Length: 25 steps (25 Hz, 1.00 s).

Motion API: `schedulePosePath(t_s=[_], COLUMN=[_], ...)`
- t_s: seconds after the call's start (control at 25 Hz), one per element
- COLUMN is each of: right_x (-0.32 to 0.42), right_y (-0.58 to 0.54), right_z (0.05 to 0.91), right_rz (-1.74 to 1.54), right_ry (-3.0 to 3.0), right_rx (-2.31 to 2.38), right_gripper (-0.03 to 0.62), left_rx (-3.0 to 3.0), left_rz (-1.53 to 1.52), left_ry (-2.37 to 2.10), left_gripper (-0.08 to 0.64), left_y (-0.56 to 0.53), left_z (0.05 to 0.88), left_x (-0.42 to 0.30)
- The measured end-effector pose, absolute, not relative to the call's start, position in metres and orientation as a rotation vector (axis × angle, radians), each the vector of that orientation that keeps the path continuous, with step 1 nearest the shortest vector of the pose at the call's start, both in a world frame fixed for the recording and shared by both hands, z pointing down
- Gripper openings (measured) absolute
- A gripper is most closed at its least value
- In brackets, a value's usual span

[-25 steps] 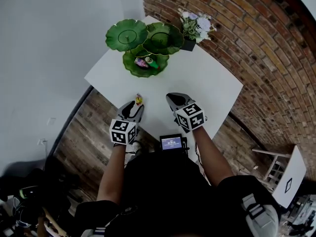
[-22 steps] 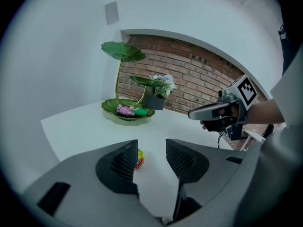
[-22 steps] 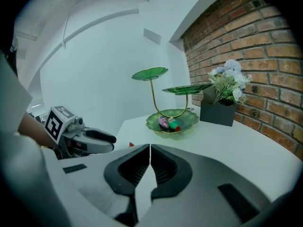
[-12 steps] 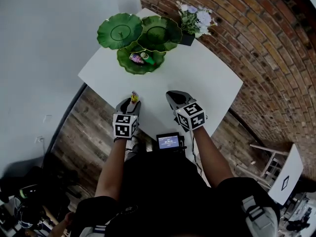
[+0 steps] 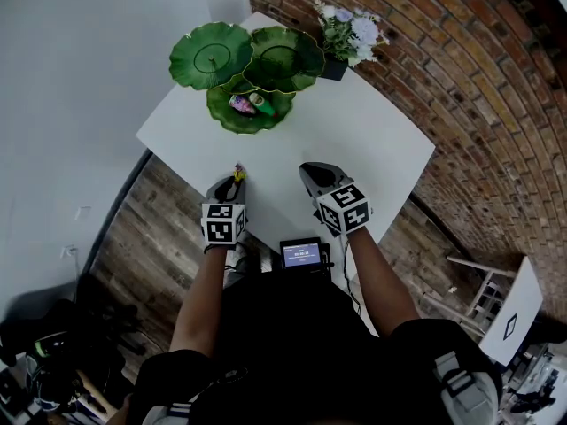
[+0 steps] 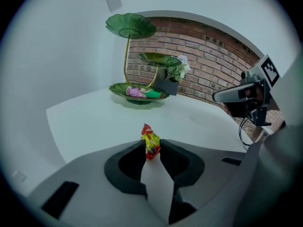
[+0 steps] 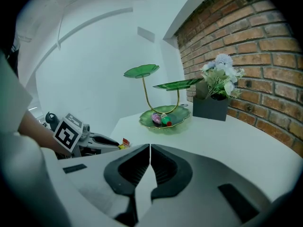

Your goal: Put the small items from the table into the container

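Both forearms reach forward side by side from the torso, the left forearm (image 5: 200, 304) and right forearm (image 5: 379, 280) bare; each hand carries a gripper pointing ahead and downward, marker cube uppermost. Left gripper (image 5: 236, 176): jaws closing, a small wrapped sweet (image 6: 150, 143) standing upright between the tips, the pads meeting its two sides. Right gripper (image 5: 312, 170): jaws together along their full length, nothing between them; it is held level with the left, near but apart from it. Wrists appear straight; neither gripper shows any evident sideways roll.
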State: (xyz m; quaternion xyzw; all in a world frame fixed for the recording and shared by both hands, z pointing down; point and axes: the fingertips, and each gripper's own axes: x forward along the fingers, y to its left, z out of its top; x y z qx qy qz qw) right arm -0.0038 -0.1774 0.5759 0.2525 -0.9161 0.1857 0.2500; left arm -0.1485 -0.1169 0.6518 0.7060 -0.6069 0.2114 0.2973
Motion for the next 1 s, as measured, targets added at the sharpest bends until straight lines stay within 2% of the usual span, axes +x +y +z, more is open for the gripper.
schedulePosePath(t_s=[0.28,1.0], right_x=[-0.002,-0.021], right_y=[-0.176,-0.162], right_z=[0.574,0.557], right_rz=[0.502,0.455], right_ry=[-2.492,-2.543], right_rx=[0.695,0.66], right_gripper=[0.021,0.021], left_rx=[1.87,2.015], left_rz=[0.585,0.467], left_ry=[-1.604,-1.609], left_gripper=[0.043,0.035], left_y=[-0.117,-0.1], left_z=[0.652,0.598], left_x=[-0.15,-0.151])
